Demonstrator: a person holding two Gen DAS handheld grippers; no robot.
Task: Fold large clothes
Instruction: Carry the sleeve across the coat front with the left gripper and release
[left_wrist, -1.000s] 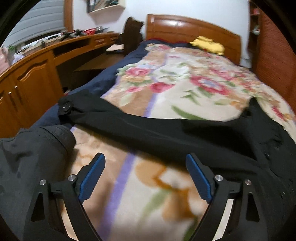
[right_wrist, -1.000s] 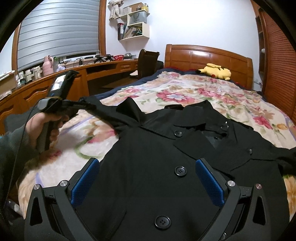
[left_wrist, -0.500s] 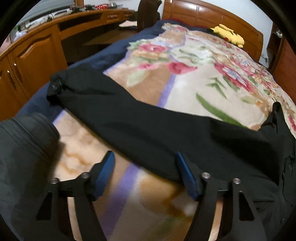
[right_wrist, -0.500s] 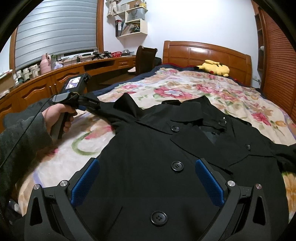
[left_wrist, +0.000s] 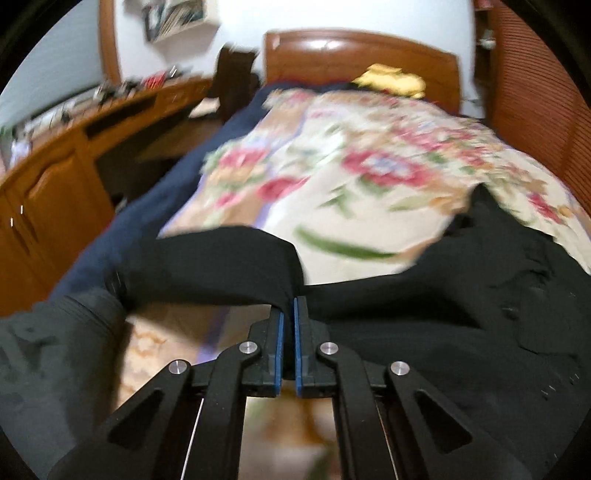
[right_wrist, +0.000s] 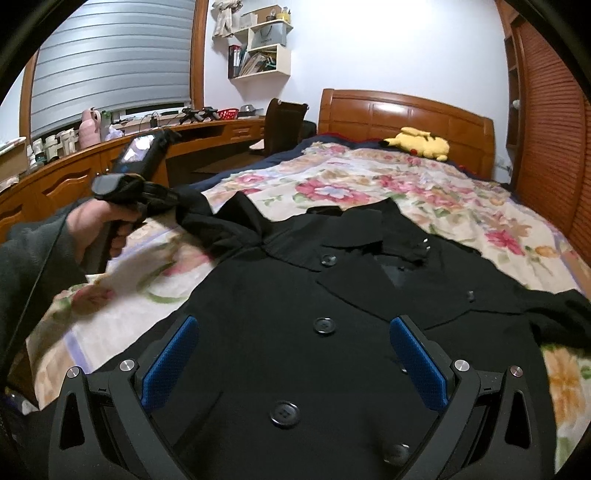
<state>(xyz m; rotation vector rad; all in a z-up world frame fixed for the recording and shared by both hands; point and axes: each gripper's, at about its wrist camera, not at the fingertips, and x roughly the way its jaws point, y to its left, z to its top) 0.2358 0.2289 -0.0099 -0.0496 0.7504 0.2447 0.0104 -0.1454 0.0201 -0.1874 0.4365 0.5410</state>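
While the one black coat (right_wrist: 332, 332) lies buttoned, front up, on the floral bedspread (right_wrist: 369, 177), left gripper (left_wrist: 287, 317) has just clamped onto its sleeve (left_wrist: 221, 266), lifted off the bed. Right gripper (right_wrist: 295, 354) gapes over the front. Four buttons down the middle. One yellow plush (right_wrist: 417, 142) at the headboard.

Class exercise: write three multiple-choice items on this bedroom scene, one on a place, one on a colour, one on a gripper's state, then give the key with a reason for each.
1. Where does the yellow plush toy lie?
A. on the desk
B. by the headboard
C. on the coat

2. What colour is the coat?
A. black
B. red
C. white

3. How is the left gripper?
A. wide open over the blanket
B. shut on the coat sleeve
C. shut on a button

Key: B, it rests at the bed's head end; A, all its cloth is black; B, the sleeve is pinched between closed pads.
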